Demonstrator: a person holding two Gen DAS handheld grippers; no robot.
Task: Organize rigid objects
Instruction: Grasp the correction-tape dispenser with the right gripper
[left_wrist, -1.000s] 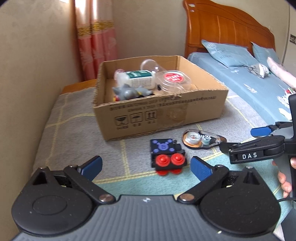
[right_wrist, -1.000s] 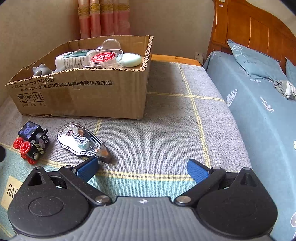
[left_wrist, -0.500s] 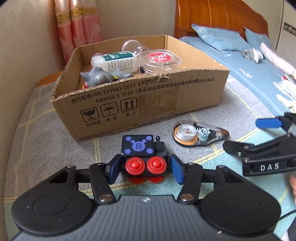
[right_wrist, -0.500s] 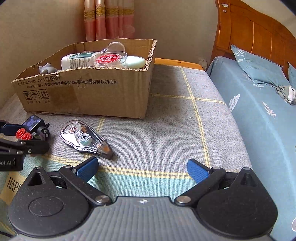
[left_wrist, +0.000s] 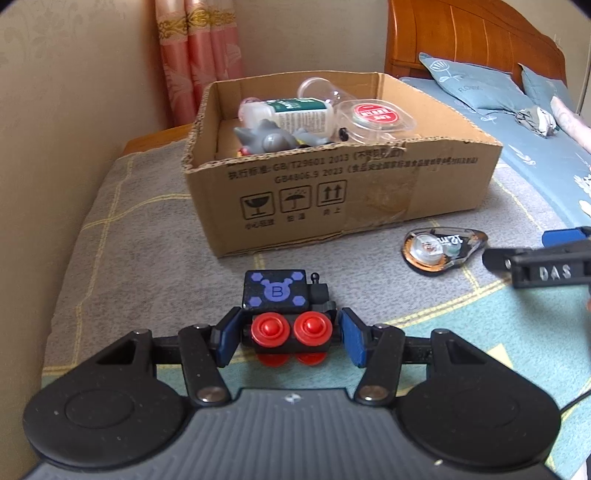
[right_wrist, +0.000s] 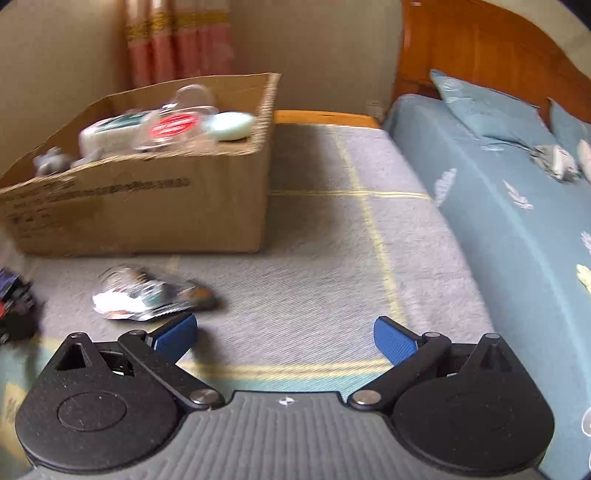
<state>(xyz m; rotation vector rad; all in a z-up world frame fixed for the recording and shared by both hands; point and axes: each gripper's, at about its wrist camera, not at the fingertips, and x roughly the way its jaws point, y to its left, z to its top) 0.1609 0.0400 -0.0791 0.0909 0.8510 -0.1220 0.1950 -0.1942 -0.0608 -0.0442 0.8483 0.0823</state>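
My left gripper (left_wrist: 290, 334) is shut on a black toy train (left_wrist: 286, 312) with red wheels and a blue "B" top, held just above the grey blanket. A clear correction-tape dispenser (left_wrist: 441, 249) lies on the blanket to its right; it also shows, blurred, in the right wrist view (right_wrist: 147, 295). My right gripper (right_wrist: 284, 336) is open and empty, its left fingertip (right_wrist: 175, 334) just right of the dispenser. A cardboard box (left_wrist: 343, 192) behind holds a white bottle, a grey figure and a clear round case.
The grey checked blanket (right_wrist: 325, 266) covers the surface. A blue bed (right_wrist: 517, 221) with pillows and a wooden headboard lies to the right. A wall and pink curtain (left_wrist: 199, 55) stand behind the box.
My left gripper closed on the toy train and has lifted it slightly. My right gripper has swung left towards the tape dispenser, still open.
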